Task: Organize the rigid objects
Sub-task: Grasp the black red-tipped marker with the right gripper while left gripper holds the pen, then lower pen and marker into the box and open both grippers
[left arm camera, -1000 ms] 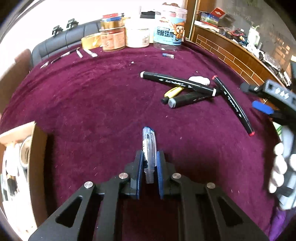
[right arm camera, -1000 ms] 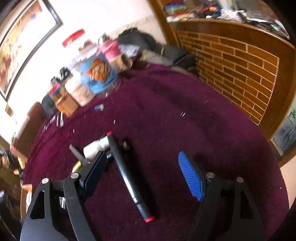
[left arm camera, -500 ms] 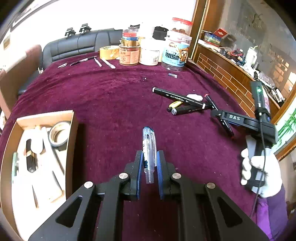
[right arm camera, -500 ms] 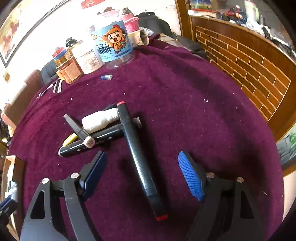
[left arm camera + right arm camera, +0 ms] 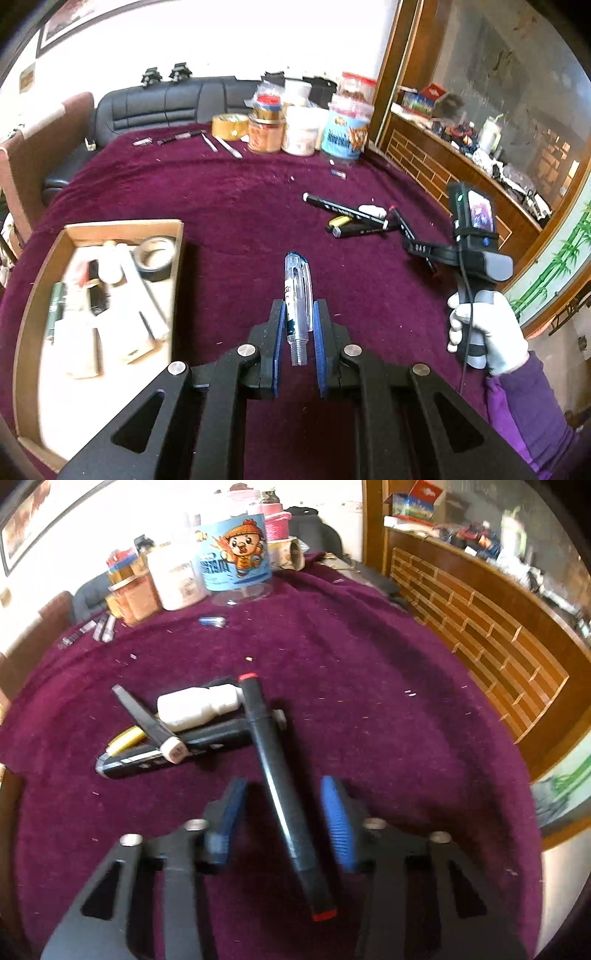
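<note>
My left gripper (image 5: 298, 310) is shut on a clear pen with a blue cap (image 5: 297, 280) and holds it above the purple cloth, to the right of the cardboard box (image 5: 110, 226). My right gripper (image 5: 284, 786) straddles a black marker with red ends (image 5: 258, 716) that lies on the cloth. Its jaws are closing, and a gap still shows between each blue pad and the marker. In the left wrist view a white-gloved hand (image 5: 487, 332) holds the right gripper (image 5: 421, 248) at the pile of markers (image 5: 354, 221).
Beside the red-ended marker lie a white bottle (image 5: 192, 709), two more black markers (image 5: 177, 749) and a yellow piece (image 5: 125, 738). Jars and tubs (image 5: 306, 129) and a tape roll (image 5: 229, 126) stand at the far edge. The box holds tape (image 5: 155, 254) and blocks.
My left gripper has risen and drawn back with the pen, bringing the box into view. My right gripper has come down over the red-ended marker and its jaws have narrowed around it.
</note>
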The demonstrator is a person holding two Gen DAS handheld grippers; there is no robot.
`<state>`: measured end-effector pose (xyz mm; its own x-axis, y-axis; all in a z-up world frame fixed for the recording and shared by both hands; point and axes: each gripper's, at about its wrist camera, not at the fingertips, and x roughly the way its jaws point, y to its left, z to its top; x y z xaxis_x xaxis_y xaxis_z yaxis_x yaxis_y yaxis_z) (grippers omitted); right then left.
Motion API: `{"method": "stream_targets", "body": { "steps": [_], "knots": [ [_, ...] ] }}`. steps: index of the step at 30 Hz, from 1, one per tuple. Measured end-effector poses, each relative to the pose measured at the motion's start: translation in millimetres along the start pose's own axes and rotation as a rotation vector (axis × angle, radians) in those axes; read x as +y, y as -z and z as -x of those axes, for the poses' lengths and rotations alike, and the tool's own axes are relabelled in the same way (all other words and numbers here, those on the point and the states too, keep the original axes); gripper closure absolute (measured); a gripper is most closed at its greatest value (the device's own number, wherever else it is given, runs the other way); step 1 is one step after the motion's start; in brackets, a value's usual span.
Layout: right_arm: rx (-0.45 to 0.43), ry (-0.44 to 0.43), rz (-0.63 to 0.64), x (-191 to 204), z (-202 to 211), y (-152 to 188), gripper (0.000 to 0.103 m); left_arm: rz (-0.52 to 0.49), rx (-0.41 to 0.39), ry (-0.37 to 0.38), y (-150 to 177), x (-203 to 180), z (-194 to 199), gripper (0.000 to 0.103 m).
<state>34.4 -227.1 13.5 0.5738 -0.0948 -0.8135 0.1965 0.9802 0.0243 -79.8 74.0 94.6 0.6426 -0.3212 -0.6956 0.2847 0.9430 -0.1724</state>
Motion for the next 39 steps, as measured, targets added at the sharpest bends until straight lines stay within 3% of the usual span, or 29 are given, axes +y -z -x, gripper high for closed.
{"method": "stream_targets", "body": {
  "steps": [2, 10, 17, 24, 30, 36, 39],
  "knots": [
    [0.011, 0.002, 0.009, -1, 4, 3, 0.091, 0.016, -0.028, 0.003, 4, 10, 16, 0.091],
    [0.01, -0.035, 0.022, -1, 41, 26, 0.091, 0.107, -0.075, 0.022, 22, 58, 42, 0.091],
    [-0.018, -0.21, 0.028, 29, 90, 40, 0.091, 0.187, -0.104, -0.003, 42, 99, 59, 0.091],
    [0.013, -0.444, 0.079, 91, 121, 53, 0.091, 0.273, -0.083, -0.06, 62, 142, 55, 0.091],
    [0.113, -0.628, 0.131, 162, 120, 65, 0.091, 0.314, -0.067, -0.115, 72, 174, 51, 0.091],
    [0.21, -0.703, 0.243, 238, 116, 88, 0.09, 0.346, -0.006, -0.137, 83, 198, 38, 0.091],
    [0.26, -0.727, 0.291, 272, 111, 101, 0.09, 0.351, 0.028, -0.185, 88, 205, 32, 0.091]
  ]
}}
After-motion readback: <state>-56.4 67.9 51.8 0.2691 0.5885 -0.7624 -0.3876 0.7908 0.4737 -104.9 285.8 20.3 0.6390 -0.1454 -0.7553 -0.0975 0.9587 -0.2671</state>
